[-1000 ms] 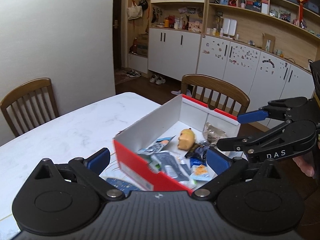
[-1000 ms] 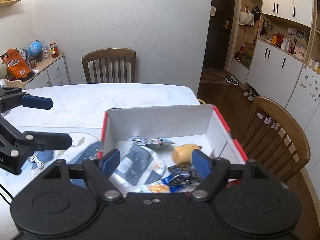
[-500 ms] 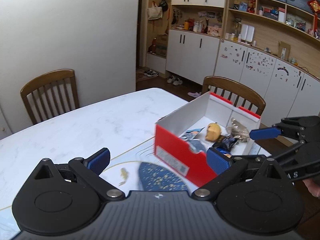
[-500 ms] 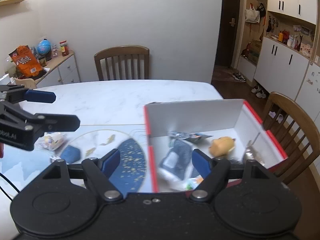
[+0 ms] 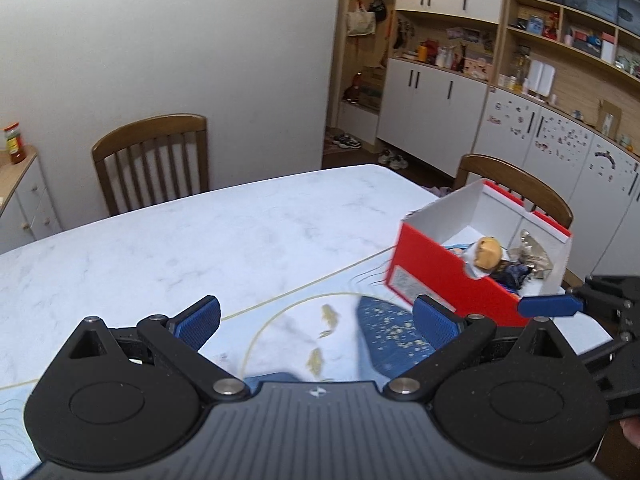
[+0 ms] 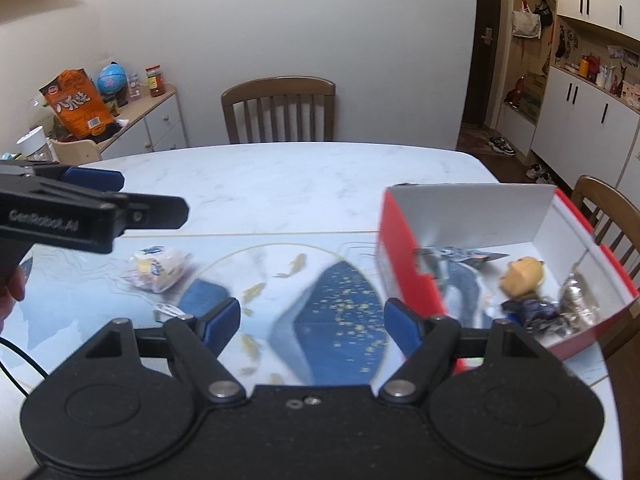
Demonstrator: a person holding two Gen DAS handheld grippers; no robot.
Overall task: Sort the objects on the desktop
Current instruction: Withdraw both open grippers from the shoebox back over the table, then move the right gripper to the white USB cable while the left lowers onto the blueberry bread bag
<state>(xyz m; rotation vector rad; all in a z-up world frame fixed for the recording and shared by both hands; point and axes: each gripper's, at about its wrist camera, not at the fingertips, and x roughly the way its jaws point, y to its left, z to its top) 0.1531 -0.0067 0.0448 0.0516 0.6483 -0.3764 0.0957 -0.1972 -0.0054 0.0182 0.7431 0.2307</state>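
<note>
Red box (image 6: pixel 408 276) at right of tabletop (image 6: pixel 280 176) already holds several items: yellow-headed figure (image 6: pixel 522 276), wrappers. Still out on the mat: yellow-white packet (image 6: pixel 160 268), blue pad (image 6: pixel 204 298), small white piece (image 6: pixel 168 311). Left claw (image 5: pixel 316 320) and right claw (image 6: pixel 312 316) both released, empty, hovering over the mat. Judged over halfway

Red box (image 6: pixel 404 264) (white inside) on blue fish-patterned mat (image 6: pixel 332 300).

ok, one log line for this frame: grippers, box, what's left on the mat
left gripper: open, empty | right gripper: open, empty | red box: holds several items | white packet: on mat, outside box
</note>
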